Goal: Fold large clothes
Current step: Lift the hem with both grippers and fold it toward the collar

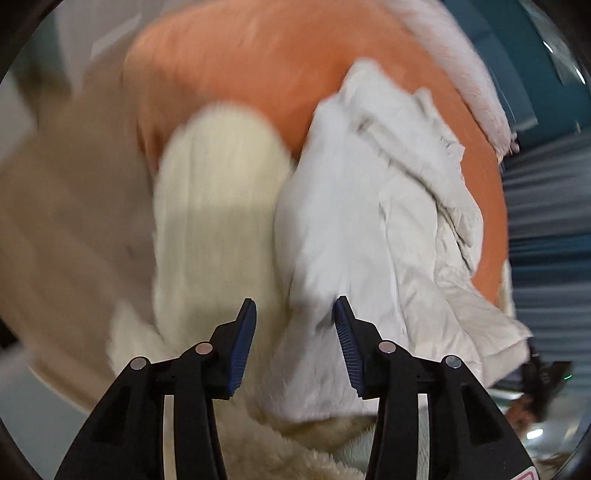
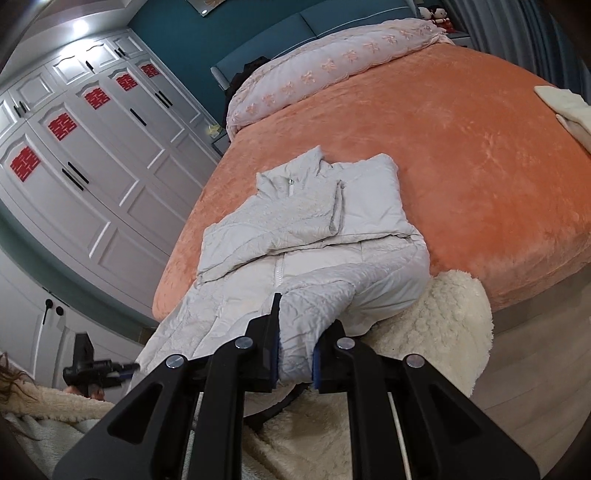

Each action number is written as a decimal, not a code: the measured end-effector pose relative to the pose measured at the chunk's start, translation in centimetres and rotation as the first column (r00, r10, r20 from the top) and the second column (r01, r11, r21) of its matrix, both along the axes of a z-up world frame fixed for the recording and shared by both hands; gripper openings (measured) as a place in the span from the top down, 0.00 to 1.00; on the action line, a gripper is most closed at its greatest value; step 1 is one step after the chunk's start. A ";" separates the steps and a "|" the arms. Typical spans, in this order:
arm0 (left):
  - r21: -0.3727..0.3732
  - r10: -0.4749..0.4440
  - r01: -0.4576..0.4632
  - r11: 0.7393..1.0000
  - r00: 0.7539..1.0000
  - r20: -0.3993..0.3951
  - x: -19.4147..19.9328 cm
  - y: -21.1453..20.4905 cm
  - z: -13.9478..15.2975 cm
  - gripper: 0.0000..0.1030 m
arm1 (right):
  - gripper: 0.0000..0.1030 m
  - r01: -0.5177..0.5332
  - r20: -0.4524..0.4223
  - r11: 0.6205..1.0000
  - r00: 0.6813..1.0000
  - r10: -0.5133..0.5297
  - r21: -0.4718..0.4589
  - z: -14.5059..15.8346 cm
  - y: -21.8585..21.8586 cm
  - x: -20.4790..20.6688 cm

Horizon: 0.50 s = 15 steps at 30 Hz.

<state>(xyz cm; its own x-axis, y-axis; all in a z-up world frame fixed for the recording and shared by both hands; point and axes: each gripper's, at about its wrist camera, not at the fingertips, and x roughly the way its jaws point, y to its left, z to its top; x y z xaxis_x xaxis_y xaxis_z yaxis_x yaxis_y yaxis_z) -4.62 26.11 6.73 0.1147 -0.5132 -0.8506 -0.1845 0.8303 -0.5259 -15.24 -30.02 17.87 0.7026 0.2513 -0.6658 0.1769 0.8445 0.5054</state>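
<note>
Nearest in the right wrist view, the right gripper (image 2: 295, 354) has its black jaws with blue pads clamped on a bunched fold at the hem end of the pale grey quilted padded jacket (image 2: 306, 225). From there the jacket runs out over the foot edge of the bed onto the orange plush bedspread (image 2: 461, 155), zip up the middle, one sleeve folded across the chest, collar farthest from the gripper. Under the gripped end, a cream fleecy blanket (image 2: 443, 325) hangs off the bed's near edge down toward a pale wood floor (image 2: 535, 387).

Farther up the bed lies a pink quilt with an embroidered flower pattern (image 2: 332, 62), with a teal padded headboard (image 2: 332, 18) behind it. A folded cream garment (image 2: 569, 107) sits near the bed's far right edge. Along the left wall stands a white panelled wardrobe with red paper emblems on its doors (image 2: 92, 147).

Only the right wrist view shows the room this clearly. Low at its left, the other gripper (image 2: 96, 365) shows small beside the jacket's edge.

The left wrist view is heavily blurred. There the left gripper (image 1: 295, 328) has its jaws apart, holding nothing, above the jacket (image 1: 369, 221) and a cream ribbed piece of cloth (image 1: 218, 199) beside it, the orange bedspread (image 1: 258, 62) beyond.
</note>
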 end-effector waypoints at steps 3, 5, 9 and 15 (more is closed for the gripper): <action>-0.103 -0.005 0.003 0.995 1.000 -0.018 -1.4 -1.0 -0.2 0.57 | 0.89 -0.008 0.000 1.000 1.000 0.008 -0.020 0.0 0.4 0.3; -0.130 -0.042 0.044 0.990 0.999 0.016 -1.5 -2.0 0.2 0.55 | 0.89 -0.005 -0.003 1.000 1.000 0.005 -0.023 -0.1 0.4 0.1; -0.168 -0.104 0.120 0.978 0.989 0.105 -0.9 -3.5 1.2 0.96 | 0.88 0.006 -0.013 1.000 1.000 -0.006 -0.019 -0.7 0.1 -0.3; -0.158 -0.136 0.190 0.969 0.945 0.299 2.2 -4.8 6.6 0.98 | 0.88 0.010 0.030 0.999 1.000 -0.009 -0.034 0.5 -0.2 1.2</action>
